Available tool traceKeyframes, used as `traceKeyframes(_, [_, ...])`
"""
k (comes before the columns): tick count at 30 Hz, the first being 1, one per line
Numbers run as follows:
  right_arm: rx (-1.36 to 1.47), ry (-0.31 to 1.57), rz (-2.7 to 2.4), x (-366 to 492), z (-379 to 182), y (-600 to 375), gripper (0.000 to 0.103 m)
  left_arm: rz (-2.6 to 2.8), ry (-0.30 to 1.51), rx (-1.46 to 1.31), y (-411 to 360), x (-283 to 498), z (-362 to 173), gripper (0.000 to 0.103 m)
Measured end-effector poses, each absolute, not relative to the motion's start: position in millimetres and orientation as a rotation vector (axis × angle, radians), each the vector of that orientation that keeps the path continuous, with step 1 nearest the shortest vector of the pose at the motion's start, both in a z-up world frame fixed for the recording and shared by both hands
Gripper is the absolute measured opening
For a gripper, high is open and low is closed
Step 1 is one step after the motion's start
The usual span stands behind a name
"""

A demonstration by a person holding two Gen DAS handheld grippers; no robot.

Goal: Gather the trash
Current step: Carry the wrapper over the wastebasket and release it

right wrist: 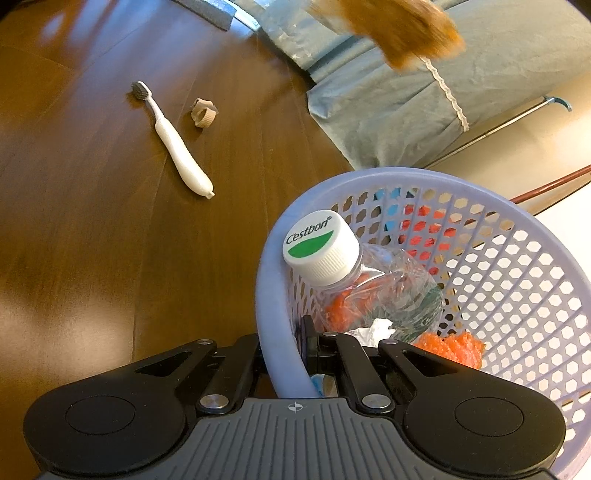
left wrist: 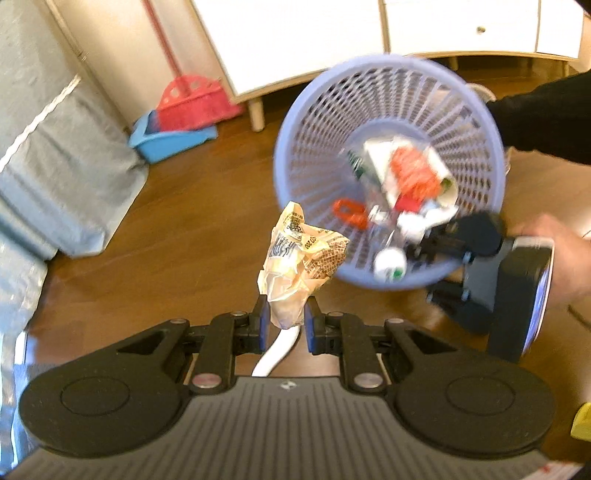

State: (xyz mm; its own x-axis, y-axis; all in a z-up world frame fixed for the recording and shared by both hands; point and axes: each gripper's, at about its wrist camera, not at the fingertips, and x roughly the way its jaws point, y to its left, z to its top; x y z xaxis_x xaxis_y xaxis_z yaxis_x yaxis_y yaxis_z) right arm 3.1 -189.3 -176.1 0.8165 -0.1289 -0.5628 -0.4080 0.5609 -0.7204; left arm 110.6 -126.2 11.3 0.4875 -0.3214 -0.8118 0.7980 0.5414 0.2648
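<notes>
My left gripper (left wrist: 286,314) is shut on a crumpled beige printed wrapper (left wrist: 299,254), held up above the wooden floor, just left of the basket's rim. In the right wrist view the wrapper (right wrist: 399,29) is a brown blur at the top. A lavender mesh basket (left wrist: 306,122) is tilted towards me. It holds a crushed clear bottle with a white cap (right wrist: 321,247), orange scraps (right wrist: 450,347) and white paper. My right gripper (right wrist: 282,343) is shut on the basket's rim (right wrist: 406,177), and in the left wrist view the right gripper (left wrist: 439,240) is at the rim's near right.
A white toothbrush (right wrist: 170,136) and a small beige band (right wrist: 203,112) lie on the floor. Grey-blue bedding (left wrist: 55,166) hangs at the left. A red broom in a blue dustpan (left wrist: 177,122) stands by a white cabinet (left wrist: 295,37). A person's hand (left wrist: 561,258) holds the right gripper.
</notes>
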Motion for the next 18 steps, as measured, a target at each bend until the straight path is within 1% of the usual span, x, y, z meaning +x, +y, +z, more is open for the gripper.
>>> traceKeyframes(7, [-0.964, 0.61, 0.174, 0.3, -173.7, -191.0, 0.0, -0.865, 0.715, 0.676, -201.4, 115.7, 16.8, 0.016])
traceKeyframes(9, [-0.958, 0.608, 0.174, 0.9, -172.6, -191.5, 0.0, -0.894, 0.71, 0.663, -222.2, 119.1, 13.5, 0.018])
traceKeyframes(10, [-0.954, 0.607, 0.173, 1.0, -172.1, -191.5, 0.0, -0.909, 0.704, 0.656, -233.4, 120.7, 10.6, 0.022])
traceKeyframes(11, [-0.949, 0.607, 0.17, 1.7, -171.4, -191.4, 0.0, -0.914, 0.702, 0.648, -241.0, 122.2, 8.4, 0.033])
traceKeyframes(12, [-0.945, 0.608, 0.169, 3.2, -170.4, -191.3, 0.0, -0.922, 0.704, 0.639, -247.6, 123.4, 6.7, 0.035])
traceKeyframes(15, [-0.935, 0.607, 0.164, 6.2, -167.7, -190.8, 0.0, -0.925, 0.678, 0.646, -250.4, 121.2, 8.4, 0.035])
traceKeyframes(18, [-0.932, 0.605, 0.161, 7.5, -166.9, -189.8, 0.0, -0.895, 0.675, 0.659, -232.6, 121.0, 9.5, 0.035])
